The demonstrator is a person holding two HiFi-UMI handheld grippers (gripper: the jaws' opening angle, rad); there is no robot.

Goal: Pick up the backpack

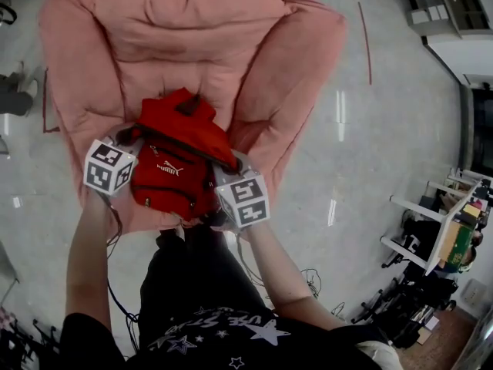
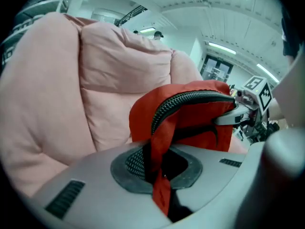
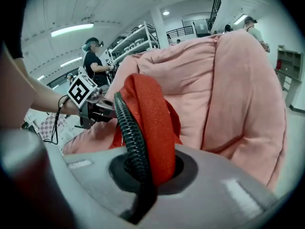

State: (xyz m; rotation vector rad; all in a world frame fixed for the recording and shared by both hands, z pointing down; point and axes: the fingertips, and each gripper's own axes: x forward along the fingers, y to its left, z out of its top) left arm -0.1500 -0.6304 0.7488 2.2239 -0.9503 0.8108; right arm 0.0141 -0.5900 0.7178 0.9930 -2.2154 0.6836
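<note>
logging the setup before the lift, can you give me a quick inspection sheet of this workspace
surface: pink cushioned chair on a glossy floor
job's things: red backpack at the seat's front
clutter: nothing seen
grippers: left gripper shut on a red strap of the backpack; right gripper shut on its fabric and zip edge
cables: black cable hanging by the left forearm; cable loops on the floor
surroundings: shelving, desks and chairs, a person standing in the background
</note>
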